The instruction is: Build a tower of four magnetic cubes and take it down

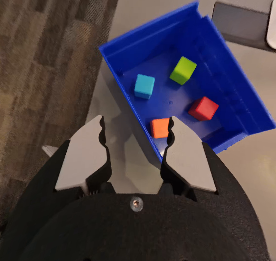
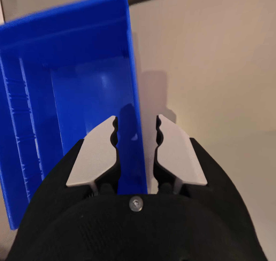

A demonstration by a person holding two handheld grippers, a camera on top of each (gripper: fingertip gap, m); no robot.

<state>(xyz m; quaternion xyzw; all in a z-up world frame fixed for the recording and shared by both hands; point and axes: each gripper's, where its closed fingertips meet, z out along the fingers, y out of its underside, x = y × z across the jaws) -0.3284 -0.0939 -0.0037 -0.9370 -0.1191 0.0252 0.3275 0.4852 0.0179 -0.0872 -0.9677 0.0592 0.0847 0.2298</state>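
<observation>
Open left hand-held gripper above four loose cubes in bin

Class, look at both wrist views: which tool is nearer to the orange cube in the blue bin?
Left. The left tool hovers open over the bin's near wall, one fingertip overlapping the orange cube. The right tool straddles another wall of the blue bin; no cube shows there.

Grey table – brown patterned carpet beside it.

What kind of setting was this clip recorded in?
Likely an office or meeting room: a smooth grey table standing on patterned carpet, with a dark tablet-like device lying at the table's far end. A blue bin holds coloured cubes.
</observation>
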